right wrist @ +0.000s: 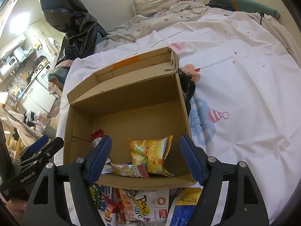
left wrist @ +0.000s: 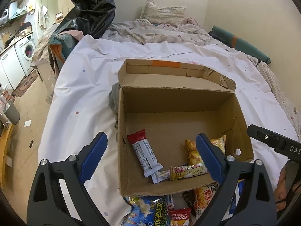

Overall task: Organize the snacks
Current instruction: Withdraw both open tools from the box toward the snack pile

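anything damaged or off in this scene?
The cardboard box has a torn far-right lid corner, with ragged, exposed corrugation. Dark cloth sits wedged against its right wall. Nothing spilled.

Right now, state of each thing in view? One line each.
cardboard box: open, lid flap folded back, mostly bare floor.
red-and-white bar: lying flat in the box.
yellow snack bag: in the box, propped up.
loose snack packets: still outside, piled before the box.
left gripper: jaws open, empty.
right gripper: jaws open, empty.
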`<state>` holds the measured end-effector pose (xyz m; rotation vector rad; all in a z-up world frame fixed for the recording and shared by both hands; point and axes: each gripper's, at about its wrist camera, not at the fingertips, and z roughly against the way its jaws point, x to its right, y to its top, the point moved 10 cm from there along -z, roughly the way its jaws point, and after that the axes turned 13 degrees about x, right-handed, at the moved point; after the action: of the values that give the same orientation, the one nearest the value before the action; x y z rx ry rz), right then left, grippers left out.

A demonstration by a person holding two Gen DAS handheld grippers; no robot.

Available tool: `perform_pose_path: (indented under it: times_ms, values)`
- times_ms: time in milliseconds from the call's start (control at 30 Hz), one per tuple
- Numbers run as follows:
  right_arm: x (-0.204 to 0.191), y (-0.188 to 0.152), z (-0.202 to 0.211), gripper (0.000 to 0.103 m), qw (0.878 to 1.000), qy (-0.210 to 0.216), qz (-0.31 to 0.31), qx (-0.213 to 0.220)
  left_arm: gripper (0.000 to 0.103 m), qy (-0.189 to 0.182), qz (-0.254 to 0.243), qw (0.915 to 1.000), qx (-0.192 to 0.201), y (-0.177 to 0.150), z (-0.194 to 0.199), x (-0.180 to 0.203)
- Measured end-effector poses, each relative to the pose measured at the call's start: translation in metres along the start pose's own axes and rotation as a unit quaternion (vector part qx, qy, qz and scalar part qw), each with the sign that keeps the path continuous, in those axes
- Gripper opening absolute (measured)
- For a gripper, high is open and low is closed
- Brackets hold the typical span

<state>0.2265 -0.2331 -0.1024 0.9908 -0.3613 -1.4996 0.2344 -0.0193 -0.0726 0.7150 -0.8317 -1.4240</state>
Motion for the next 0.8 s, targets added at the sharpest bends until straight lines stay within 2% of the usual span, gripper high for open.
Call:
perform_pose_path:
  times_ms: [267,400,800]
  values:
    - [-0.002,-0.009,0.023,0.078,1.000,0.005,-0.008,0.000,0.093,0.006,0.010,0.9998,0.016,0.002,0.024,-0.009]
    - [-0.004,-0.013,0.037,0.078,1.000,0.006,-0.002,0.004,0.093,0.000,0.013,0.9999,0.007,-0.005,0.033,-0.011]
    - [0.006,-0.049,0.061,0.078,1.000,0.001,-0.019,-0.018,0.093,0.020,0.029,0.9994,-0.007,-0.032,0.061,-0.025]
